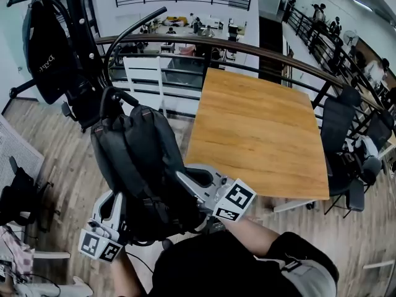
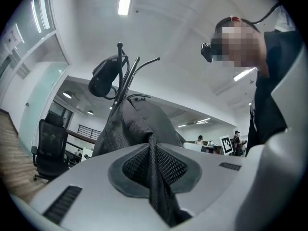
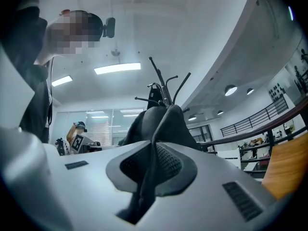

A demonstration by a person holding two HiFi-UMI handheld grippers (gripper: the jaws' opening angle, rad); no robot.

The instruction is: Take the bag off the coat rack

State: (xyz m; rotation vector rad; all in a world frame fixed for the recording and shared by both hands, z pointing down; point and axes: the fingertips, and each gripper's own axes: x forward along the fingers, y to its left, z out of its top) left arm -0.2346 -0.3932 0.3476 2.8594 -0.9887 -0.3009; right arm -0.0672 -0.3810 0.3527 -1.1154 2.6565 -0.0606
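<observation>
A dark grey backpack (image 1: 142,159) hangs from the black coat rack (image 1: 80,42), its top handle over a curved hook. My left gripper (image 1: 116,210) is at the bag's lower left, and my right gripper (image 1: 193,183) is at its lower right. In the left gripper view the jaws (image 2: 153,177) are pressed together on a fold of the bag's fabric (image 2: 139,124). In the right gripper view the jaws (image 3: 151,170) likewise pinch a fold of the bag (image 3: 161,124), with the rack's hooks (image 3: 163,83) above.
A second black bag (image 1: 46,48) hangs higher on the rack's left side. A wooden table (image 1: 260,129) stands to the right, with black chairs (image 1: 346,141) beyond it. A railing (image 1: 247,51) runs behind. A folding chair (image 1: 18,197) stands at the left.
</observation>
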